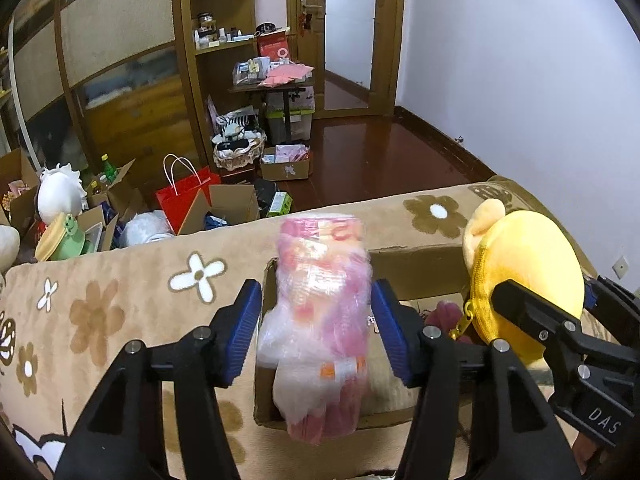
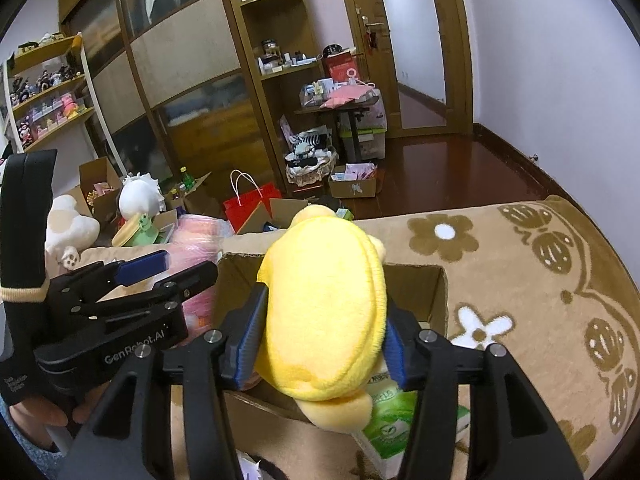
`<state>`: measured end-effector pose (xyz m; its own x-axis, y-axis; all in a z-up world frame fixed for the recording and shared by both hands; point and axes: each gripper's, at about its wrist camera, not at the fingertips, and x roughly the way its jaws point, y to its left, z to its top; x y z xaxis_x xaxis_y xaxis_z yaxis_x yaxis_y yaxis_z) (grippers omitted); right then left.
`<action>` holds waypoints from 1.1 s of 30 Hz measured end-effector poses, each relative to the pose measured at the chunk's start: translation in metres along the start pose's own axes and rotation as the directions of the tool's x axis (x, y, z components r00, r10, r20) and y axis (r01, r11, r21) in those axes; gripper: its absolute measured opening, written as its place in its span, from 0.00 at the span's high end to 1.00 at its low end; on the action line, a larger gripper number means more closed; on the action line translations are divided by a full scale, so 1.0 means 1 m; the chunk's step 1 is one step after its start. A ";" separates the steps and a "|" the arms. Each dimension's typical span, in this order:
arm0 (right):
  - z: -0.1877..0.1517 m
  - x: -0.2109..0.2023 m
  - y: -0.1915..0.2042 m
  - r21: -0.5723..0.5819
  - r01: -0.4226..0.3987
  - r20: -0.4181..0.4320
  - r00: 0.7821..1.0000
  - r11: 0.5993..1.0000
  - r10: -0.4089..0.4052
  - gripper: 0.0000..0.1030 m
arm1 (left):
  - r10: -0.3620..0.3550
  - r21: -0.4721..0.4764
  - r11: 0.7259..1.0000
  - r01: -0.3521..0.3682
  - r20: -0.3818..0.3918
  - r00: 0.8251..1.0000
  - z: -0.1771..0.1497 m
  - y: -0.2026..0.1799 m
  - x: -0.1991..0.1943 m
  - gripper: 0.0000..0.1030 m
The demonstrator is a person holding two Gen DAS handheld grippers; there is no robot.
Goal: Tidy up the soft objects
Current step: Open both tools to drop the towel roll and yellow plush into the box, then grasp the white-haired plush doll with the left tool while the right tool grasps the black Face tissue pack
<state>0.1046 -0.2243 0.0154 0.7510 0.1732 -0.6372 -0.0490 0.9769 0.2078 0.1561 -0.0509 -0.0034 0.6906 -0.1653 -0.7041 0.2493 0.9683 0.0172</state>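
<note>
two black handheld grippers with blue finger pads reach forward side by side. the left gripper [image 1: 316, 332] has its pads pressed inward, clamped on a load. the right gripper [image 2: 320, 340] is likewise squeezed closed around its load.

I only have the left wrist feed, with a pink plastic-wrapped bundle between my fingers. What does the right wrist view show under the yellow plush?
Observer: An open cardboard box; the yellow plush hangs over it in the right gripper.
Operator: Anything near that box I can't see?
Observer: A green-and-white tissue pack lies right below the plush.
Operator: And beyond my left side?
Observer: A wall shelf of small figurines stands by the wardrobe.
</note>
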 end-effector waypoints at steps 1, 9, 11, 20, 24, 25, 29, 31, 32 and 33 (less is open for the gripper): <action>0.000 0.001 0.000 0.001 0.000 -0.003 1.000 1.000 0.000 0.46 | 0.003 0.006 1.000 -0.003 -0.004 1.000 0.000 -0.002 0.000 0.45; -0.001 -0.003 0.000 0.012 -0.006 0.013 1.000 1.000 0.006 0.35 | 0.030 0.016 0.999 -0.030 -0.019 0.999 -0.004 -0.001 -0.005 0.32; -0.002 -0.007 -0.001 0.017 -0.003 0.025 1.000 1.000 0.002 0.32 | 0.037 0.015 0.999 -0.037 -0.015 0.999 -0.004 0.000 -0.009 0.26; -0.004 -0.027 0.003 0.025 0.002 0.040 0.999 1.000 -0.003 0.11 | 0.057 0.021 0.998 -0.056 -0.024 0.998 -0.011 0.005 -0.031 0.13; -0.007 -0.040 0.006 0.026 0.005 0.049 0.999 1.000 -0.006 0.04 | 0.062 0.025 0.998 -0.062 -0.028 0.998 -0.017 0.008 -0.044 0.08; -0.009 -0.043 0.007 0.025 0.008 0.051 0.999 1.000 -0.009 0.02 | 0.064 0.022 0.998 -0.063 -0.030 0.998 -0.018 0.008 -0.048 0.08; -0.015 -0.055 0.009 0.023 0.010 0.051 0.999 1.000 -0.011 0.02 | 0.063 0.010 0.998 -0.063 -0.038 0.997 -0.024 0.010 -0.061 0.07; -0.018 -0.061 0.009 0.028 0.013 0.050 0.999 1.000 -0.015 0.02 | 0.062 0.012 0.998 -0.061 -0.045 0.997 -0.028 0.010 -0.067 0.05; -0.020 -0.063 0.010 0.028 0.014 0.051 0.999 0.999 -0.016 0.02 | 0.062 0.018 0.998 -0.061 -0.053 0.997 -0.031 0.010 -0.070 0.03; -0.021 -0.066 0.011 0.028 0.015 0.051 0.999 0.999 -0.017 0.02 | 0.058 0.024 0.998 -0.057 -0.060 0.997 -0.033 0.009 -0.072 0.02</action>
<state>0.0408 -0.2228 0.0441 0.7843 0.1504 -0.6019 -0.0190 0.9756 0.2189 0.0864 -0.0238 0.0247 0.6623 -0.0972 -0.7429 0.2259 0.9713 0.0742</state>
